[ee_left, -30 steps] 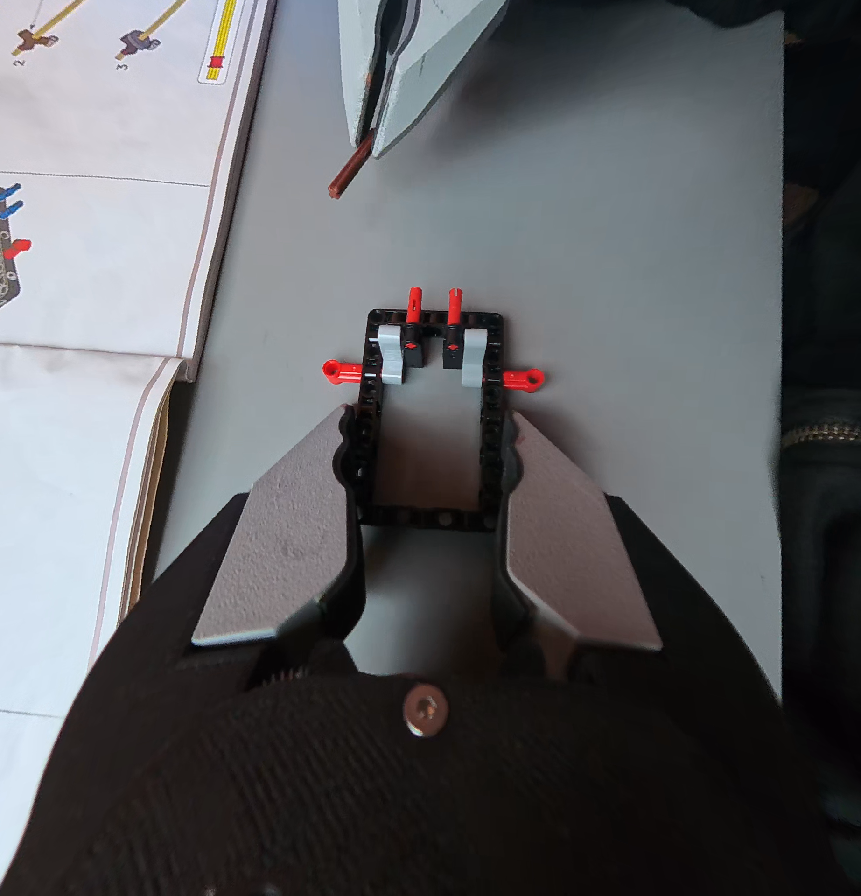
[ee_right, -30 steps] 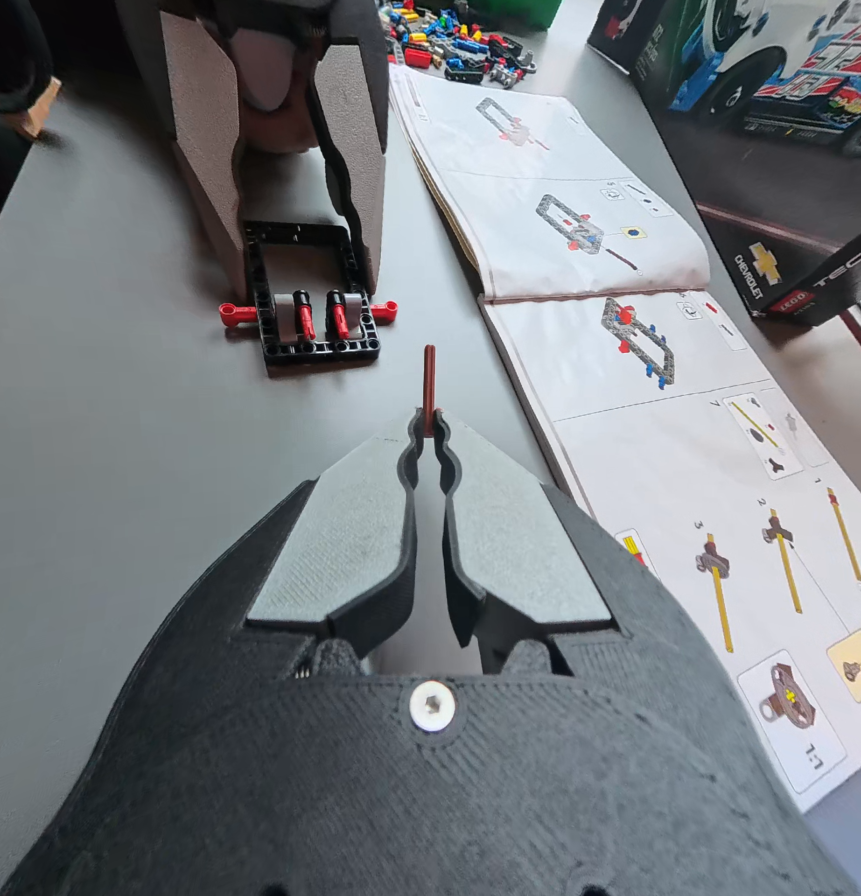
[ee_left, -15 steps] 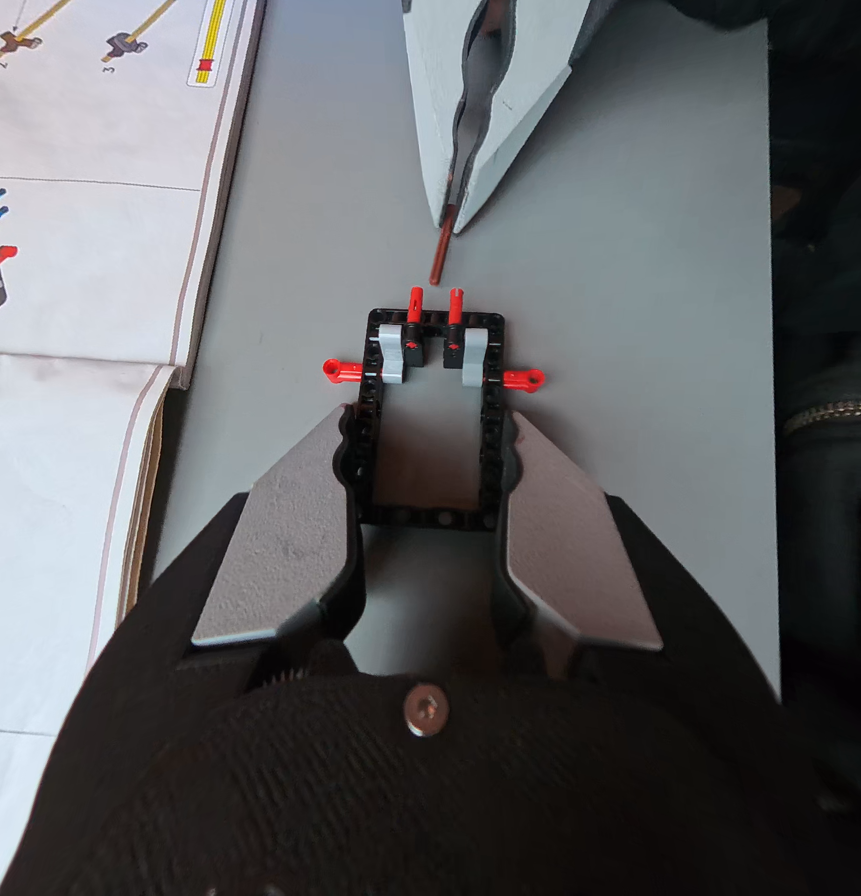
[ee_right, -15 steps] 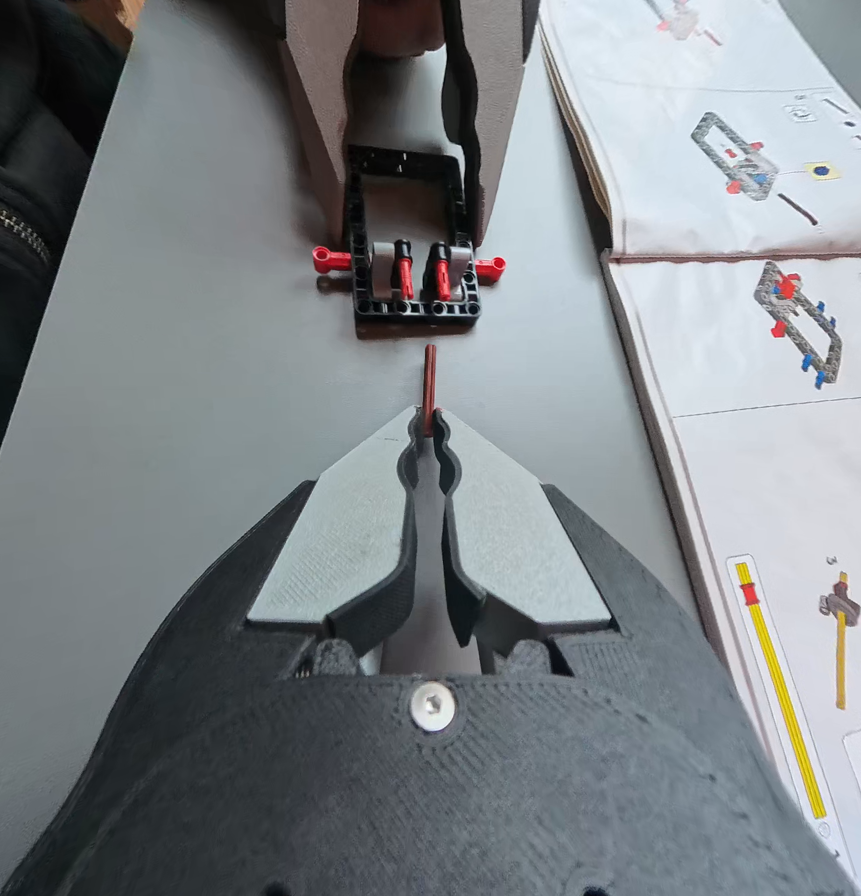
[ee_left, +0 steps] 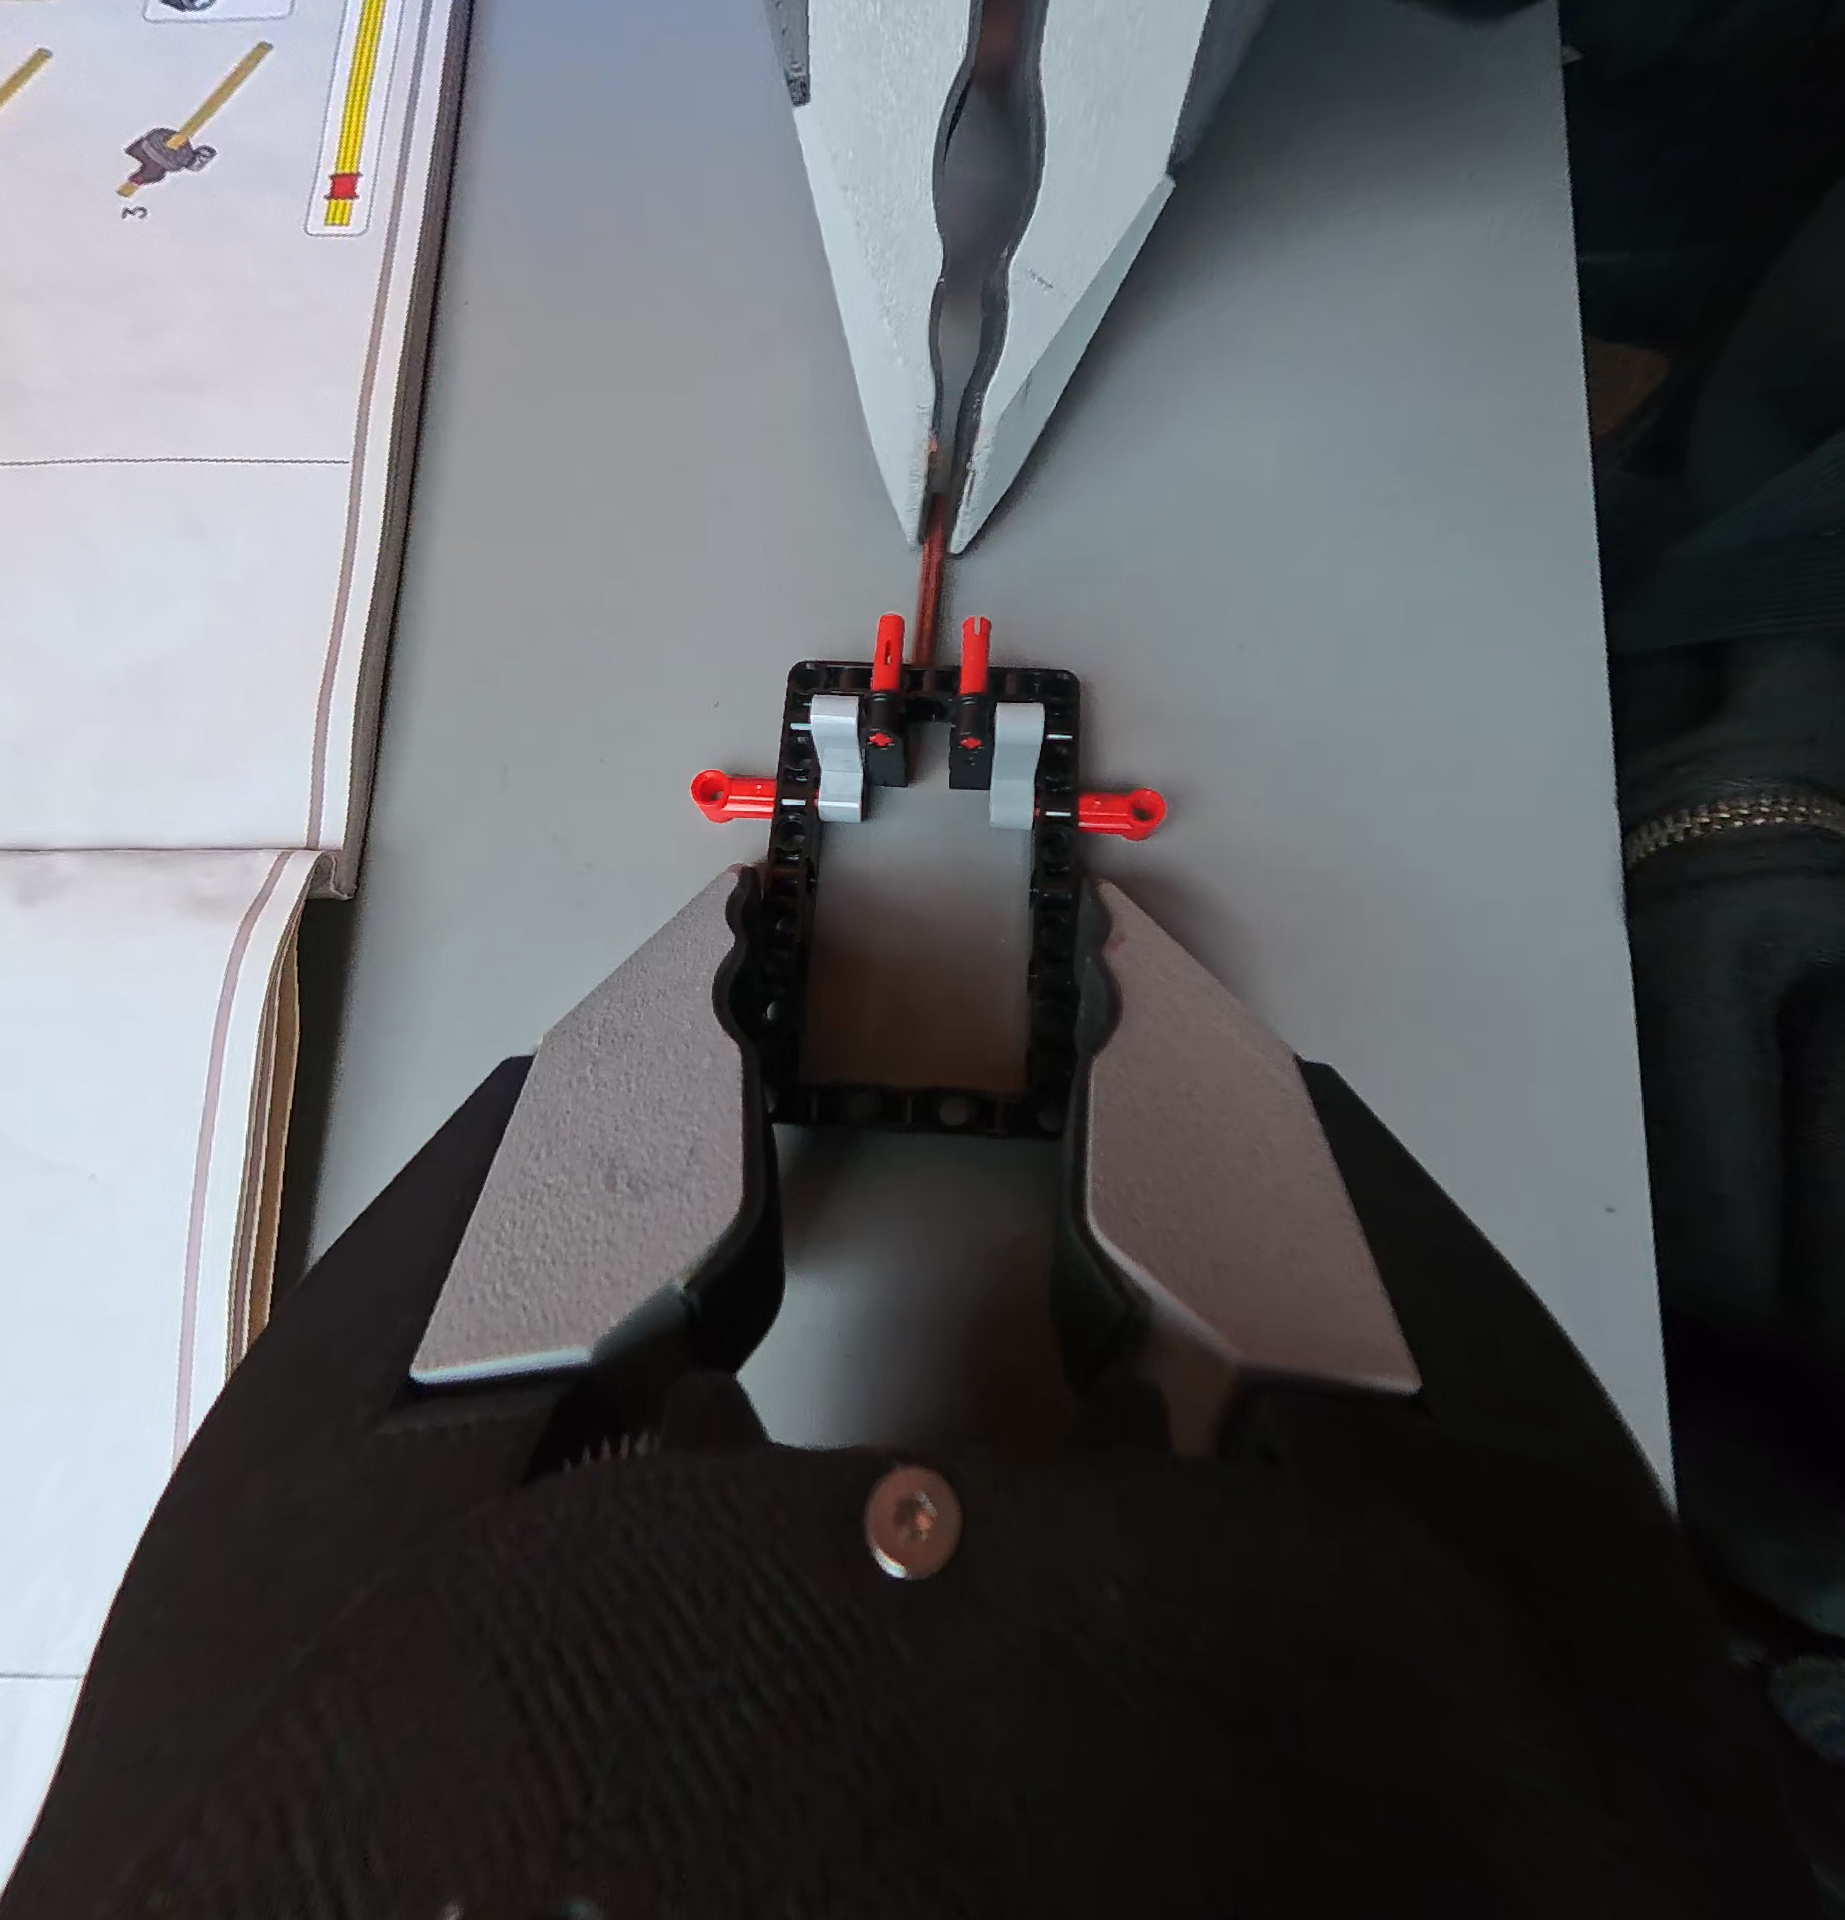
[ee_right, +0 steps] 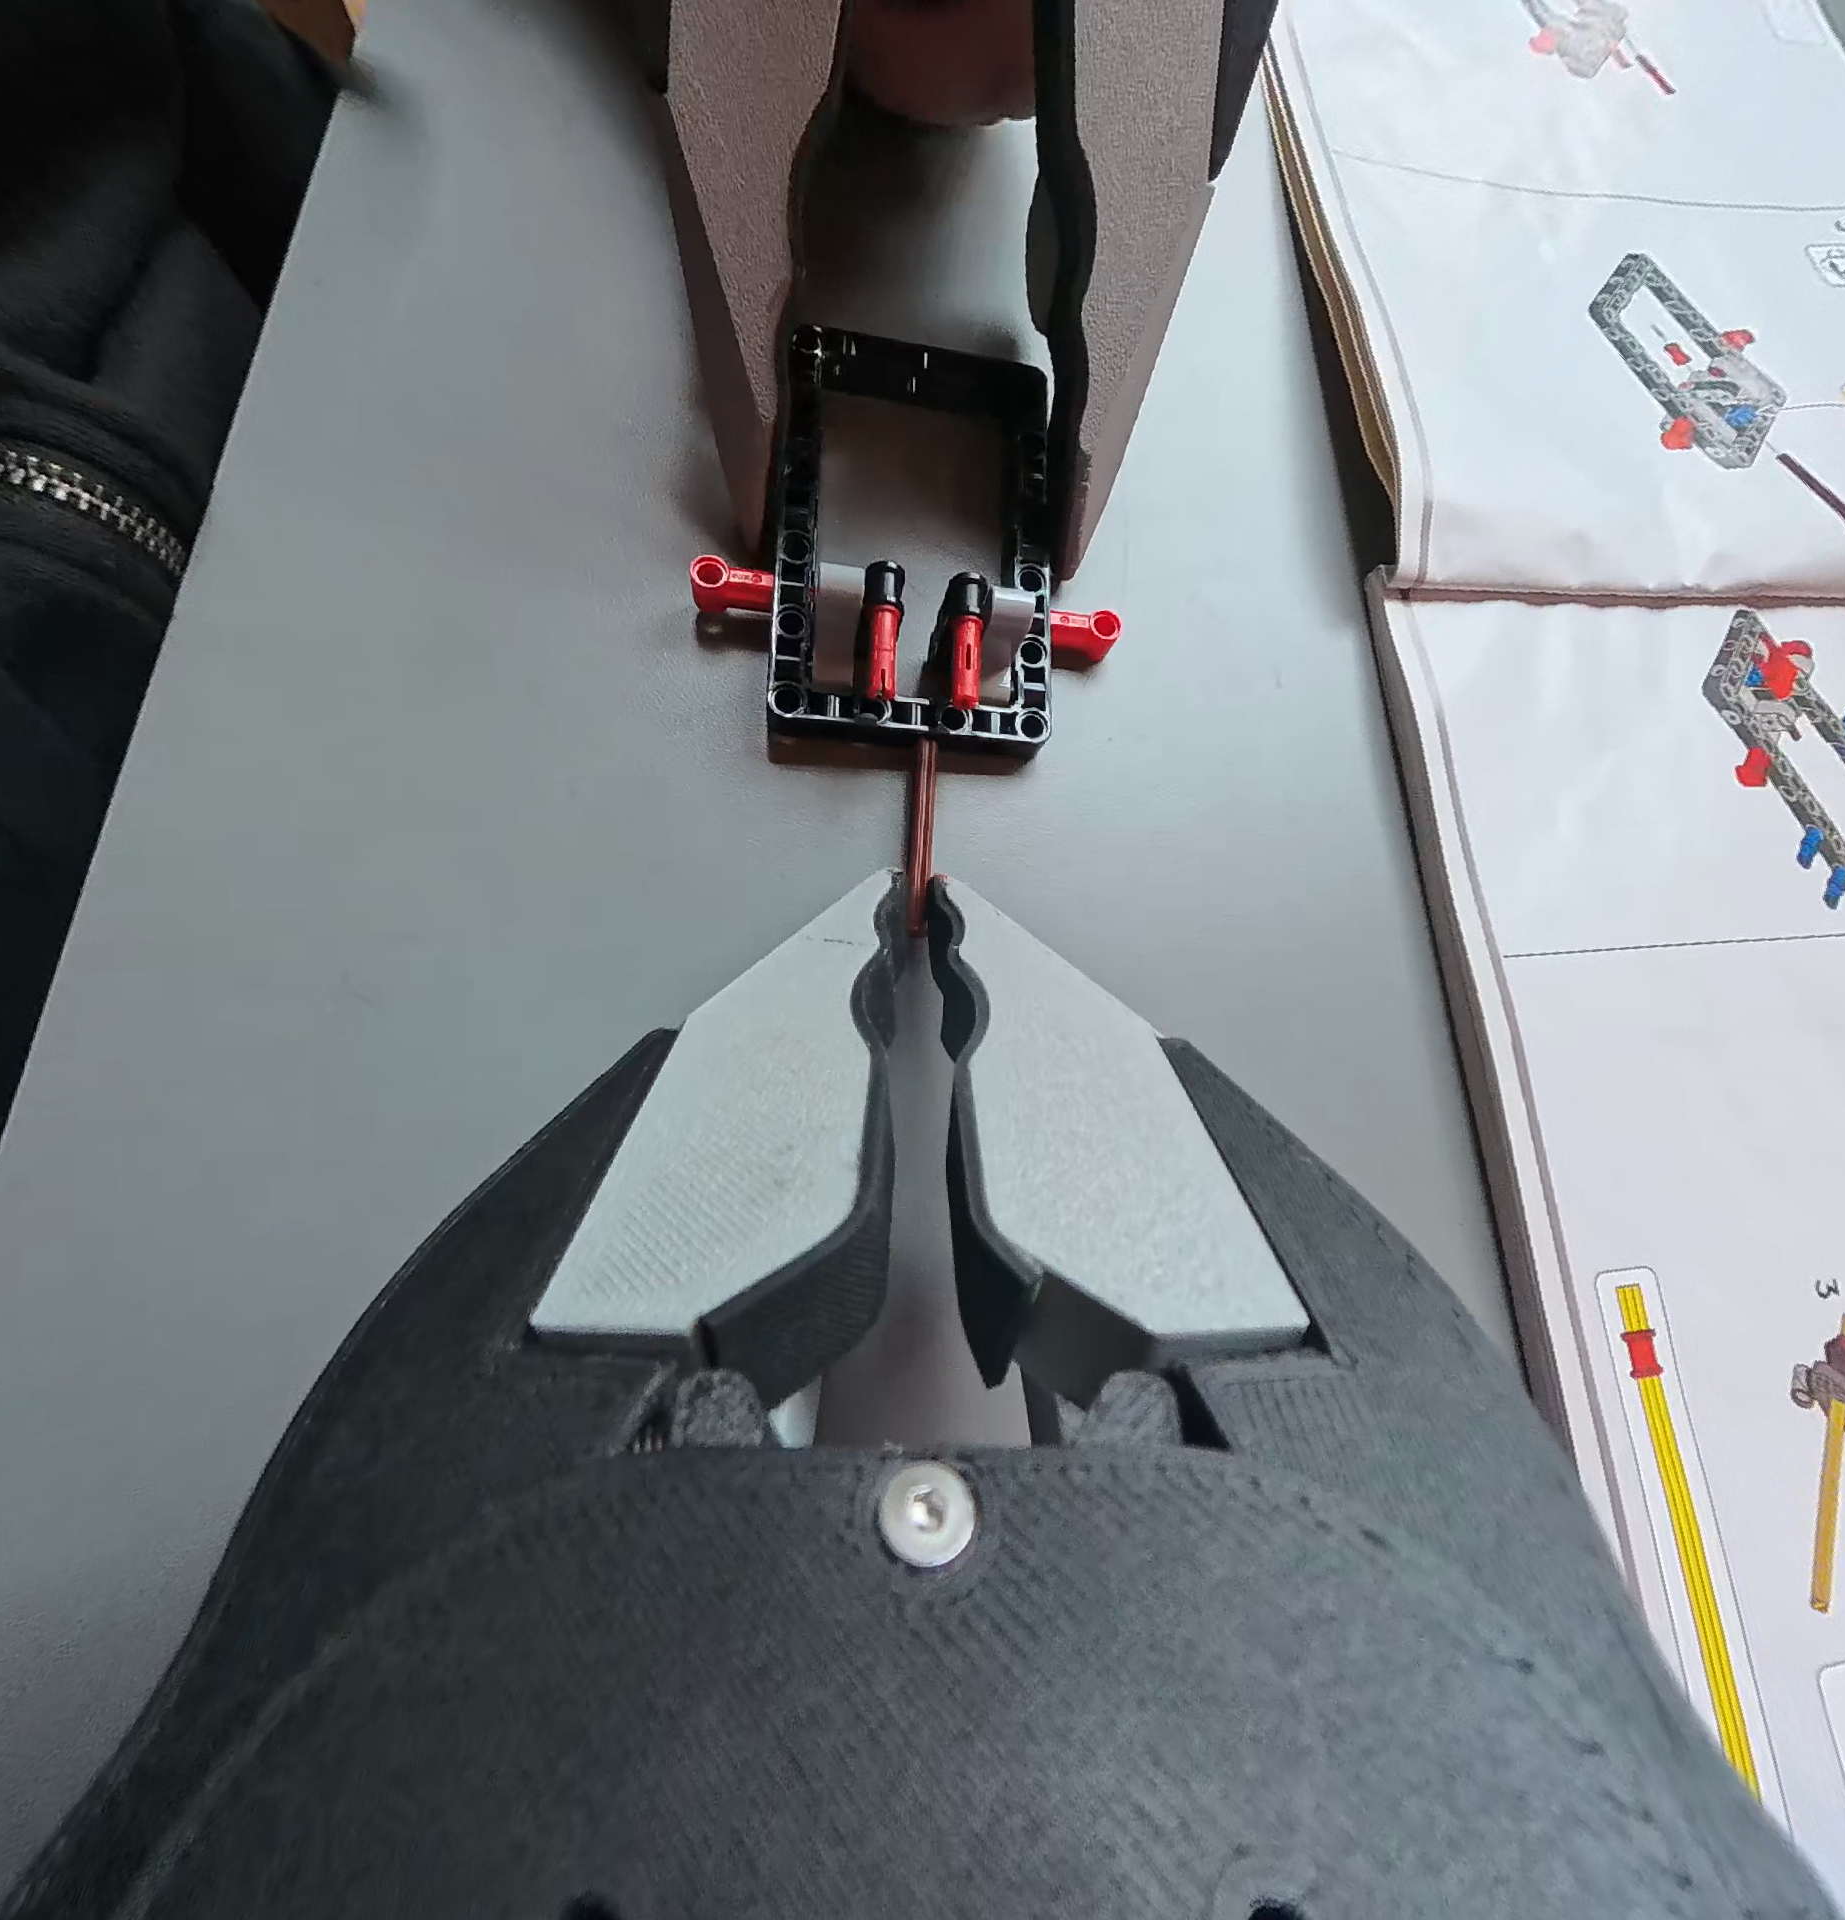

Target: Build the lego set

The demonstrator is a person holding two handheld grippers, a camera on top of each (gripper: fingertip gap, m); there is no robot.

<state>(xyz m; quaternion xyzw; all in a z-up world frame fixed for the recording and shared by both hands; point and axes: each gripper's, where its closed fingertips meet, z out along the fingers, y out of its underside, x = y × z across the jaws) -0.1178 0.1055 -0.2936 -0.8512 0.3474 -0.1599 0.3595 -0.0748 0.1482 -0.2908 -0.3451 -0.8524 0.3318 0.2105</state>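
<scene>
A black rectangular lego frame lies flat on the grey table, with red pins and light grey connectors at one end. My left gripper is shut on the frame's two long sides; it also shows in the right wrist view. My right gripper is shut on a thin dark red axle, and it also shows in the left wrist view. The axle points at the middle of the frame's short end bar, between the two red pins, and its tip touches or enters the bar.
An open instruction booklet lies along one side of the frame. The table edge runs along the other side, with a person's dark zipped jacket beyond it. Left tips to right tips: about 7 cm.
My right gripper has carried the axle toward the frame, from well off to one side to its end bar. My left gripper has kept its hold on the frame.
</scene>
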